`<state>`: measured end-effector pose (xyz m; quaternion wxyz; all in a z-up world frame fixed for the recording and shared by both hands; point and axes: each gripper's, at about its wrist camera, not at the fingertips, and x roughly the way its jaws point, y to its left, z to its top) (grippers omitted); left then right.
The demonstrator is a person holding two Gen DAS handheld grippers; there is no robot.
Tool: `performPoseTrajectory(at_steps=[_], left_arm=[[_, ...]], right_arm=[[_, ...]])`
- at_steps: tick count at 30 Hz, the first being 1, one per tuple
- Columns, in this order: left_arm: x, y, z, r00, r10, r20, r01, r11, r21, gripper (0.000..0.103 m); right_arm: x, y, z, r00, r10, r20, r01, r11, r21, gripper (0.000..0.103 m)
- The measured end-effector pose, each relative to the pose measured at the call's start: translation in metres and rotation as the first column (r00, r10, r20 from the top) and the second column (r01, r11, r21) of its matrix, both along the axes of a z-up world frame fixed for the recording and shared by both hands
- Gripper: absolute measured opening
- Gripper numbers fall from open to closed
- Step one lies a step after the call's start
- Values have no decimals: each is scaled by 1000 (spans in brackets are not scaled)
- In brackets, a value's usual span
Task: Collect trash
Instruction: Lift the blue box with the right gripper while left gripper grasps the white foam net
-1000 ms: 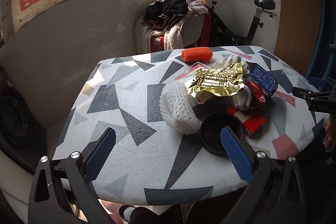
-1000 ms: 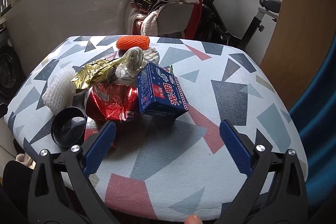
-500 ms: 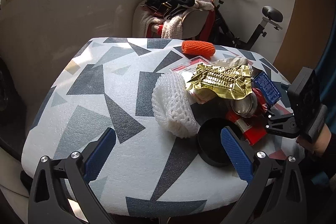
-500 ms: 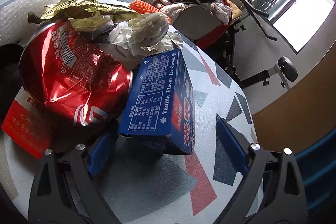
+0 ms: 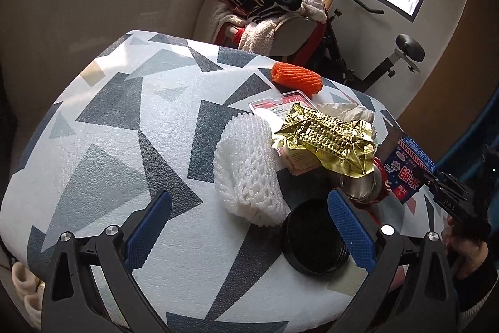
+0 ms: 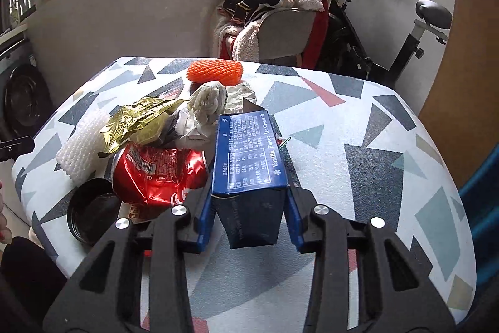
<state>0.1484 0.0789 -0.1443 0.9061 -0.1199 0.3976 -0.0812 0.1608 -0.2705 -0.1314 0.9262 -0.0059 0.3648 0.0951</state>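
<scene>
The right gripper (image 6: 249,214) has a blue ice-cream carton (image 6: 248,155) between its blue pads, which lie against the carton's two long sides as the jaws are closing. The carton's long axis runs straight away from the gripper, in line with its fingers: the near end sits between the pads, the far end points toward the crumpled white paper (image 6: 209,103) and the orange foam net (image 6: 215,71) at the back of the table (image 6: 358,145). Its printed top face, with white text running lengthwise, looks up and slightly left. From the left wrist view the same carton (image 5: 407,169) shows at the table's right edge, with the black frame of the right gripper (image 5: 449,195) just behind it and the person's hand (image 5: 464,245) holding that frame. Beside the carton's left side lies a crushed red can (image 6: 159,173), touching or nearly touching it, with a crinkled gold foil wrapper (image 6: 137,120) above it, a white foam net (image 6: 82,142) further left and a round black lid (image 6: 90,216) at the near left edge. The left gripper (image 5: 246,233) stands with its jaws wide apart and nothing between them, above the table's near edge; the white foam net (image 5: 248,173) and the black lid (image 5: 315,236) lie just ahead of its right pad.
</scene>
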Motion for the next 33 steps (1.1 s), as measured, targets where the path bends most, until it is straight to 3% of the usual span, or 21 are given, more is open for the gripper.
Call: performPoseTrajectory(at_steps=[2,8,11,12,14,15,16,22,26,33], left_arm=[[9,2,-4,1000,5,-25,-6,999,-36,98],[47,8,-26,991,28,-134,-48,988,-147,93],[66,8,-39,985,39,-171,-65,987,-146,88],[71,8,-43,983,39,-180,-65,988,-140,82],[77,6,-52,980,27,-199,-53,990,-130,52],[77,6,-56,977,27,-211,-54,991,-126,42],[75,7,-56,980,24,-196,-53,988,-145,39],[58,5,-41,992,1,-130,-14,994,-106,36],[43,6,-19,997,19,-72,-25,997,-77,36],[0,-5,16,999,-26,19,26,999,-38,36]], right_arm=[[-5,-4,-2,1000,-21,-14,21,999,49,40],[-13,-6,-12,998,-56,-39,59,997,59,40],[-14,-11,-16,996,-72,-52,76,994,75,40],[-14,-12,-17,996,-76,-54,80,994,79,40],[-15,-14,-20,995,-82,-62,88,993,84,40],[-15,-15,-20,994,-85,-65,90,992,88,40],[-16,-15,-20,994,-85,-67,91,992,92,40],[-19,-13,-11,994,-100,-47,103,992,76,40],[-29,-9,7,993,-116,4,116,992,55,40],[-55,-8,35,992,-116,56,113,992,54,40]])
